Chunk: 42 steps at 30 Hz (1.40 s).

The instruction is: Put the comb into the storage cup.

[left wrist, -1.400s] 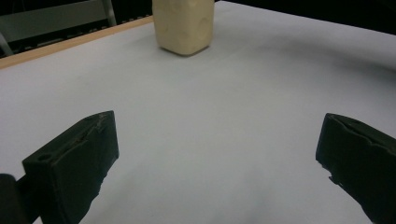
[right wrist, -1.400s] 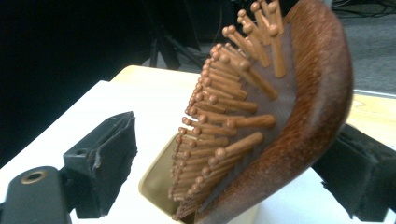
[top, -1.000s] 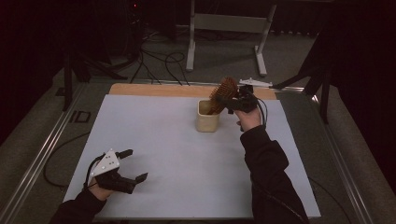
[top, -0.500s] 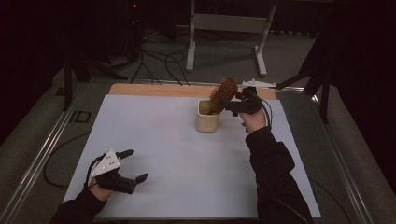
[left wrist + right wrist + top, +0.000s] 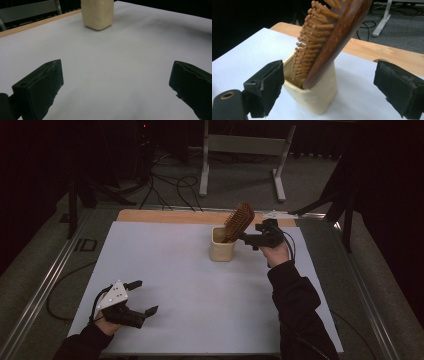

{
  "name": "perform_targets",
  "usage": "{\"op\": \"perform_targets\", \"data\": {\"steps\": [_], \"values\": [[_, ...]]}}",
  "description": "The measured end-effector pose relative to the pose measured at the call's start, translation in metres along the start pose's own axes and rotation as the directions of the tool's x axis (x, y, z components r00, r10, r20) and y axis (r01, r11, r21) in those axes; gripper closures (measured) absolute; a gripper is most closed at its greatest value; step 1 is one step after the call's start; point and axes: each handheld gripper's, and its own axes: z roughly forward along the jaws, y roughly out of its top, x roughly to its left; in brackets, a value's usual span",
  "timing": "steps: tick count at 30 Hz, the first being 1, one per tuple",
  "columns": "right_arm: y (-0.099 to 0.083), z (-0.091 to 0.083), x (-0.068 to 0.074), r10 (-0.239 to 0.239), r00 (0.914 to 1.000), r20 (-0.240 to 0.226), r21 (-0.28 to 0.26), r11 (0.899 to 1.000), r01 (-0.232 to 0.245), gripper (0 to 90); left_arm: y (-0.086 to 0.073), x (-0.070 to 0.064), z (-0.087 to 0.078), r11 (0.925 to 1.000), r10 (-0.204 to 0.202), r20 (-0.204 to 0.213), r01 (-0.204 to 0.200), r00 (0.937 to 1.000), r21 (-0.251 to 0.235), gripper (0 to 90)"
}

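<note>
One brush [image 5: 239, 221] stands in one cup [image 5: 222, 246] on the white table [image 5: 200, 285], toward its far side, just short of the wooden strip [image 5: 165, 216] along the far edge. The brush leans, handle end down inside the cup, its head sticking up and out over the rim toward the right; in the right gripper view its wooden back [image 5: 339, 37] rests against the cup's [image 5: 317, 97] rim and the rows of pegs face the left. There are two grippers. The right gripper [image 5: 252, 239] is held just beside the cup, on its right, with its jaws spread apart and nothing between them but air; they stand to either side of the cup and brush without touching. The left gripper [image 5: 142, 297] sits low at the near left corner of the table, well apart from the cup, its two jaws wide apart too, grasping nothing, with the cup [image 5: 98, 13] seen far ahead of it.
</note>
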Motion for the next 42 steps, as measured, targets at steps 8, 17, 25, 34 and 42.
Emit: {"op": "perform_targets", "data": {"steps": [8,17,25,34,42], "values": [[-0.013,-0.006,0.001,-0.011,0.9999,-0.008,0.003,1.000,0.011,9.3,0.000,0.000,0.000,1.0000,0.000,0.002,0.000,1.0000,0.001,0.1],[-0.037,-0.012,0.001,-0.023,0.9994,-0.028,0.002,1.000,0.023,9.2,0.000,0.000,0.000,1.0000,0.002,0.003,-0.002,1.0000,0.000,0.1],[-0.064,-0.022,0.003,-0.038,0.9981,-0.047,0.014,0.999,0.039,9.3,-0.001,0.001,-0.001,1.0000,-0.004,-0.002,0.004,1.0000,-0.002,0.1],[-0.093,-0.033,0.004,-0.058,0.9956,-0.074,0.026,0.998,0.060,9.3,-0.001,0.002,-0.001,1.0000,-0.003,-0.004,0.003,1.0000,0.001,0.1],[-0.112,-0.043,0.010,-0.064,0.9937,-0.091,0.026,0.997,0.067,9.3,0.000,0.001,-0.001,1.0000,-0.004,-0.002,0.004,1.0000,0.000,0.1]]}}
